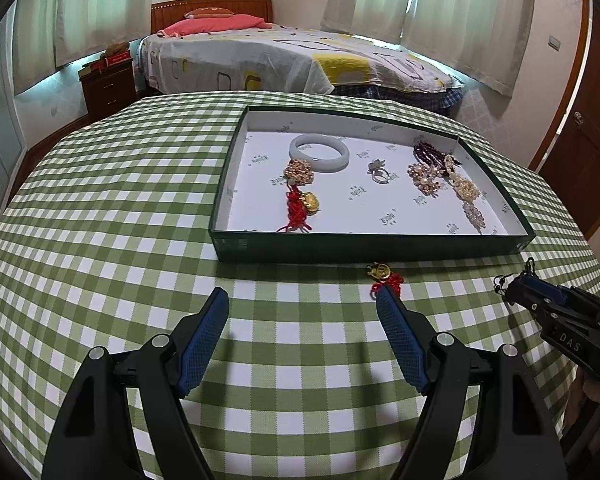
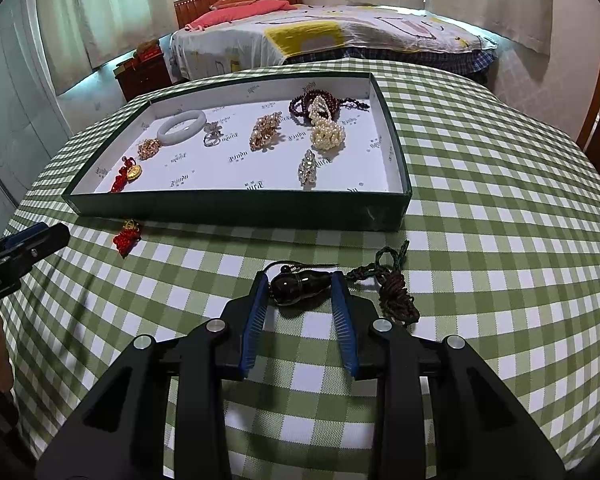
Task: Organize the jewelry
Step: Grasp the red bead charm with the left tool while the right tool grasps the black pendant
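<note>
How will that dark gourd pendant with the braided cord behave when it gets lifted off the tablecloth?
The dark gourd pendant looks glossy and rounded, so it may slip or swivel between the right claw pads. Its braided cord lies coiled and limp, so it will probably dangle and drag.

Dark green shallow tray (image 2: 236, 210) with white printed lining sits on the checked cloth, open, flat.

Inside, seen from the right wrist view:
- white jade-like bangle (image 2: 182, 127) lies flat at 10 o'clock
- gold filigree piece (image 2: 149, 148) just beside it
- gold pendant on red knotted cord (image 2: 127, 176) at 8 o'clock
- silver ring (image 2: 212, 138) near centre-left
- gold-pearl brooch (image 2: 265, 131) at centre
- dark red bead strand (image 2: 320, 104) at 1 o'clock
- pearl cluster (image 2: 327, 133) just below it
- crystal clip (image 2: 308, 168) at 5 o'clock

Outside the tray:
- small gold charm with red knot (image 2: 127, 236) lies off the tray's 7 o'clock corner
- dark glossy gourd pendant (image 2: 298, 284) on a braided dark cord (image 2: 396, 292) lies on the cloth at the tray's 6 o'clock, cord bunched to its right
</note>
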A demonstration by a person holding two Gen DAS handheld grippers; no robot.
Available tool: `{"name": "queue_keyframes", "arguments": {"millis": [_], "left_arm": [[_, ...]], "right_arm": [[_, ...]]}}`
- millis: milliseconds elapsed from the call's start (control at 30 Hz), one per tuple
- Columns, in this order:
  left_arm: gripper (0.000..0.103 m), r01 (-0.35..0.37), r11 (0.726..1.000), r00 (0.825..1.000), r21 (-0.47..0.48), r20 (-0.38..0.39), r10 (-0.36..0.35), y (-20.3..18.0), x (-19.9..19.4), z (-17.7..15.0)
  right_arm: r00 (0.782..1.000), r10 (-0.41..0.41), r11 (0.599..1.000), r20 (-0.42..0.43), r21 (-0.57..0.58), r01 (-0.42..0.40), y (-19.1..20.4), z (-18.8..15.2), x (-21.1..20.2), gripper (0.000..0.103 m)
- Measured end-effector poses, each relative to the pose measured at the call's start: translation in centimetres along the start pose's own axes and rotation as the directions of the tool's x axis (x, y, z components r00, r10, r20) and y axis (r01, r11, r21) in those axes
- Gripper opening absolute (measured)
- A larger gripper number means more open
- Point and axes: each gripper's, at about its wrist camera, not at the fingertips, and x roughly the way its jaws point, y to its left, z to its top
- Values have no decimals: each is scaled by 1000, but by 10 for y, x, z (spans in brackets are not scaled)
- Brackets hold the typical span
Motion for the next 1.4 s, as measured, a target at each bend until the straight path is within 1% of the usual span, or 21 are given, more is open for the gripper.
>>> {"name": "queue_keyframes", "arguments": {"millis": [467, 667, 833, 900, 1033, 1100, 1167, 1200, 1300, 1400], "left_arm": [[74, 43, 998, 999, 34, -30, -42, -23, 16, 1], [73, 41, 997, 998, 60, -46, -38, -35, 26, 0], [63, 37, 996, 998, 87, -57, -33, -45, 36, 1], [54, 40, 995, 997, 89, -65, -35, -47, 40, 2], [44, 37, 993, 998, 113, -64, -30, -53, 44, 3], [35, 36, 992, 998, 119, -60, -29, -53, 45, 3], [29, 38, 992, 998, 117, -58, -32, -52, 44, 3], [25, 39, 992, 998, 118, -58, -33, -52, 43, 3], [19, 42, 992, 998, 121, -56, -35, -51, 42, 2], [16, 45, 992, 998, 120, -55, -38, -51, 41, 1]], "right_arm": [[1000, 10, 1000, 5, 5, -10, -3, 0, -4, 32], [1000, 20, 1000, 4, 18, -20, -5, 0, -5, 32], [1000, 27, 999, 1, 37, -27, -11, 0, -6, 32], [1000, 28, 999, 2, 45, -28, -12, 0, -7, 32], [999, 36, 998, 2, 54, -36, -13, -1, -7, 32], [999, 40, 998, 1, 56, -40, -13, -1, -7, 32], [999, 42, 997, 1, 58, -42, -14, -2, -7, 32], [999, 42, 997, 1, 59, -42, -14, -2, -7, 32], [999, 42, 997, 1, 58, -42, -14, -2, -7, 32], [999, 42, 998, 0, 55, -42, -13, -2, -6, 32]]}}
